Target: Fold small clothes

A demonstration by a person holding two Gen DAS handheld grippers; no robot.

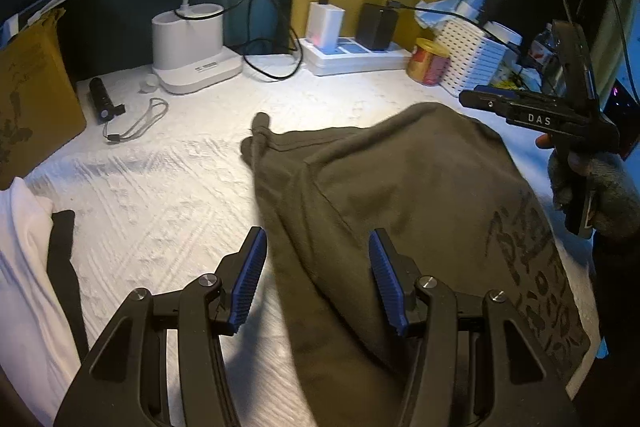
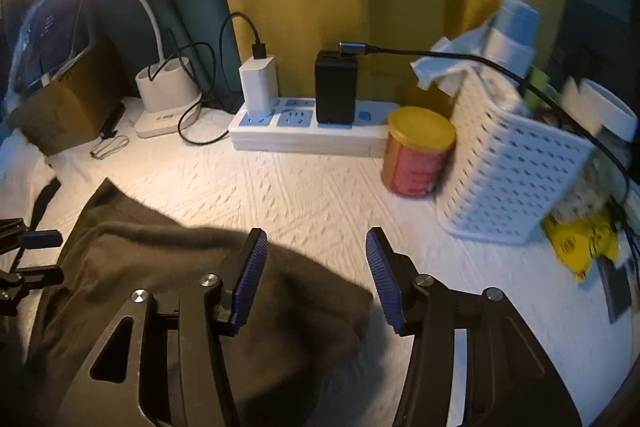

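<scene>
Now over olive garment (image 1: pixel 400 187), flat on table (image 1: pixel 160 187), long axis running away from left gripper (image 1: pixel 318 279). Left gripper open, empty, nearer the fold edge. Right gripper (image 2: pixel 316 275) open, empty, above far corner.

Olive-green garment (image 1: pixel 400 195), soft knit, partly folded, lying flat on the white textured cover. Dark printed lettering runs along its edge to the right of the left gripper (image 1: pixel 318 283). A bunched corner points away, ahead of that gripper. The fabric's rounded edge lies beneath the right gripper (image 2: pixel 316 277).
</scene>
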